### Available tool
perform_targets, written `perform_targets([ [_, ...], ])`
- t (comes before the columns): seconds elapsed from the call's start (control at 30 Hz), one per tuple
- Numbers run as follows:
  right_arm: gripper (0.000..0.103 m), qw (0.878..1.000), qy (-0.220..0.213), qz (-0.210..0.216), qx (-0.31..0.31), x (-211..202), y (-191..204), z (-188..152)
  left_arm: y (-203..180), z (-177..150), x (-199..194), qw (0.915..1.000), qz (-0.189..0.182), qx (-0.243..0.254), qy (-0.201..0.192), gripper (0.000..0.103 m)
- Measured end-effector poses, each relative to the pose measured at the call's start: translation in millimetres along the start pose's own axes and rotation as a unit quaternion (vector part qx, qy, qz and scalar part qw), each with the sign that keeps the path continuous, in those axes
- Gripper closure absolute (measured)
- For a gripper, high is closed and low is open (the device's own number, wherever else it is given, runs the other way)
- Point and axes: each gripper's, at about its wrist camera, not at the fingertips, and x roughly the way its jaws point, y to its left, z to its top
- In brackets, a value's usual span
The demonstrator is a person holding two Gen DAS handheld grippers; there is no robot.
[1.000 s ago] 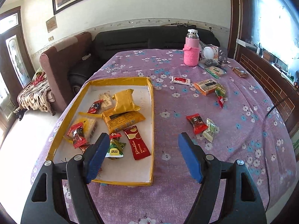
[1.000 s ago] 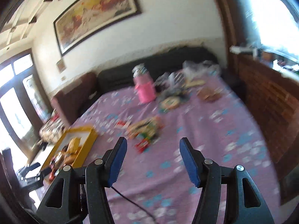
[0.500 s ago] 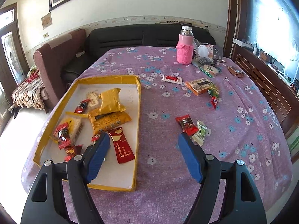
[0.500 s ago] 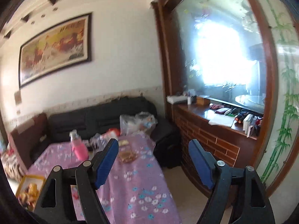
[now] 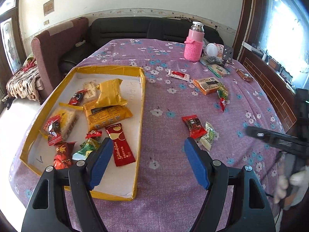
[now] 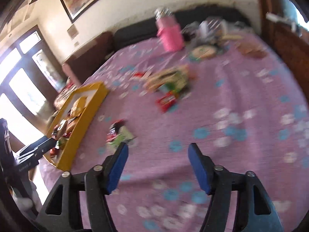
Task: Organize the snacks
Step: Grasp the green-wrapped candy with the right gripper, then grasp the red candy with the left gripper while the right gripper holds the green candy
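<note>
Blue pads of the right hand-held gripper [image 6: 156, 166] swing back down over the purple desk [image 6: 241, 100], jaws closing on nothing, after pointing off at the window half a second ago. Just ahead lie the red candy [image 6: 114, 130] and green candy [image 6: 123, 136], likely next. Left hand-held gripper [image 5: 147, 162] hangs open and empty, barely shifted. Farther out, the tray [image 5: 142, 89] already holds snacks; more wait beyond.

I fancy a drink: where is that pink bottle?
In the left wrist view the pink bottle stands upright at the table's far end, right of centre, before the black sofa, beside some clutter.
</note>
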Motion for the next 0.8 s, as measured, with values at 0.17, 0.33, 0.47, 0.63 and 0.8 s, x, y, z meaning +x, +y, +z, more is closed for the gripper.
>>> perform_targets([
  [0.17, 0.043, 0.999, 0.036, 0.013, 0.010, 54, 33, 13, -1, 3, 6, 0.9999, -0.015, 0.007, 0.002, 0.027],
  [0.33, 0.046, 0.997, 0.049, -0.040, -0.033, 83, 60, 8, 2, 6, 16, 0.9995, -0.031, 0.000, 0.010, 0.027],
  [0.47, 0.070, 0.995, 0.041, -0.068, -0.065, 85, 65, 6, 2, 9, 22, 0.9987, -0.047, -0.006, 0.017, 0.027],
  [0.63, 0.074, 0.993, 0.030, -0.094, -0.061, 73, 44, 7, -9, 11, 34, 0.9963, -0.078, -0.006, 0.037, 0.027],
  [0.8, 0.073, 0.993, 0.015, -0.111, -0.037, 57, 11, 8, -37, 16, 58, 0.9921, -0.103, 0.009, 0.070, 0.027],
])
